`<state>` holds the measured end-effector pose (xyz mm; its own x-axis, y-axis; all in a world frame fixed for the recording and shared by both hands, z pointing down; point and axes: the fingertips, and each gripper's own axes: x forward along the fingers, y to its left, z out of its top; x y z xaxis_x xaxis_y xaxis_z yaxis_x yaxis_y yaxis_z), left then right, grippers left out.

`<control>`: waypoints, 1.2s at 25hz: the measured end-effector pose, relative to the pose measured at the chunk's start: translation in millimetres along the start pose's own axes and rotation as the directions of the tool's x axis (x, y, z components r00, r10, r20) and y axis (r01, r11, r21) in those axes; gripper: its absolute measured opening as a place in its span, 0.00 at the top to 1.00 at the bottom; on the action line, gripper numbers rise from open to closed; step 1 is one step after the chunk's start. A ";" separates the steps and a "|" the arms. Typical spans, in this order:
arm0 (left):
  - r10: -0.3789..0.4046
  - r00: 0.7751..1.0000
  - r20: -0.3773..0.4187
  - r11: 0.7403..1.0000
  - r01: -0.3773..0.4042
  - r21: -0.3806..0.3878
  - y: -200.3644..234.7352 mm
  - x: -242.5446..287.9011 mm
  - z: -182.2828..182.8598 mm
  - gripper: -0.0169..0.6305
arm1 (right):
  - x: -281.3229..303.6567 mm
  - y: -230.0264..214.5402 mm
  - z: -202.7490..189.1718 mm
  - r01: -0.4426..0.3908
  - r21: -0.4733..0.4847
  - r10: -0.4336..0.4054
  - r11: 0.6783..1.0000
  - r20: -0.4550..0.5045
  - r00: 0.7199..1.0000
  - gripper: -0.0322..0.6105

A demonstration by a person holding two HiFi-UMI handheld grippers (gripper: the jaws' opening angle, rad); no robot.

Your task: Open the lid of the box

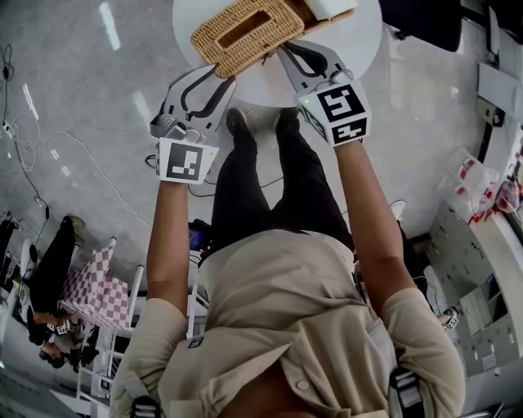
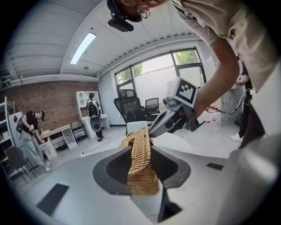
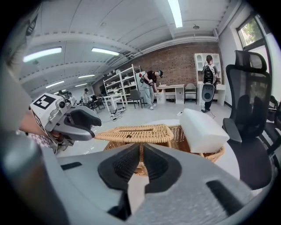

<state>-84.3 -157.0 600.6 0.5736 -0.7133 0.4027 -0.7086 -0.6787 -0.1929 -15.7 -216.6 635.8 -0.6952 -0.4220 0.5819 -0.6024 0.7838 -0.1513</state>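
A wicker box point(image 1: 323, 20) stands on a round white table point(image 1: 359, 41). Its woven lid point(image 1: 245, 28), with a slot in the middle, is raised off the box on one side. My left gripper point(image 1: 222, 80) is shut on the lid's near corner; in the left gripper view the lid point(image 2: 141, 154) runs edge-on between the jaws of the left gripper point(image 2: 141, 171). My right gripper point(image 1: 282, 51) is at the box's near wall. In the right gripper view the right gripper point(image 3: 141, 151) is closed to a sliver on the wicker wall below the lid point(image 3: 136, 133). A white packet point(image 3: 204, 129) lies in the box.
A black office chair point(image 3: 250, 96) stands just behind the table on the right. The person's legs point(image 1: 261, 180) reach under the table's near edge. A checkered stool point(image 1: 98, 290) is on the floor at left. Other people work at desks far behind.
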 end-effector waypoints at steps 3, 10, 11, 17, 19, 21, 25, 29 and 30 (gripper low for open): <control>-0.007 1.000 0.001 0.999 0.007 0.033 0.3 -3.9 2.8 0.80 | -0.2 2.0 6.9 0.001 -0.007 -0.001 1.000 0.004 1.000 0.92; 0.011 1.000 -0.001 0.999 -0.011 0.042 26.1 -11.8 0.2 0.80 | 16.0 8.5 31.3 0.002 -0.015 -0.001 1.000 0.014 1.000 0.92; 0.012 1.000 0.001 0.999 -0.012 0.042 27.4 -11.1 0.8 0.80 | 17.1 7.7 33.1 0.002 -0.016 -0.002 1.000 0.016 1.000 0.92; 0.027 0.999 0.019 0.999 -0.028 0.035 38.6 -10.5 11.7 0.84 | 17.4 4.2 50.3 0.003 -0.025 -0.002 1.000 0.029 1.000 0.91; 0.025 0.999 0.028 0.999 -0.026 0.034 43.6 -11.0 15.9 0.86 | 18.5 3.9 57.7 0.002 -0.029 -0.001 1.000 0.034 0.999 0.91; 0.025 0.999 0.037 0.999 -0.027 0.031 48.5 -11.9 17.5 0.89 | 21.2 4.3 63.2 0.001 -0.033 0.000 0.999 0.037 0.999 0.91; 0.042 0.998 0.050 0.999 -0.042 -0.005 60.4 -14.8 19.1 0.89 | 23.3 5.2 72.2 0.002 -0.039 0.000 0.999 0.045 0.999 0.91; 0.044 0.998 0.047 0.999 -0.043 -0.015 69.0 -18.5 22.7 0.89 | 17.5 5.2 85.3 0.010 -0.048 -0.007 0.999 0.061 0.998 0.91; 0.044 0.998 0.044 0.999 -0.044 -0.017 70.9 -18.9 22.8 0.89 | 16.2 4.2 88.2 0.014 -0.050 -0.011 0.999 0.064 0.998 0.92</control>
<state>-135.9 -195.6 559.0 0.5592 -0.7496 0.3540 -0.7399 -0.6439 -0.1948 -64.1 -260.3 574.1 -0.7123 -0.4587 0.5312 -0.5919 0.7994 -0.1033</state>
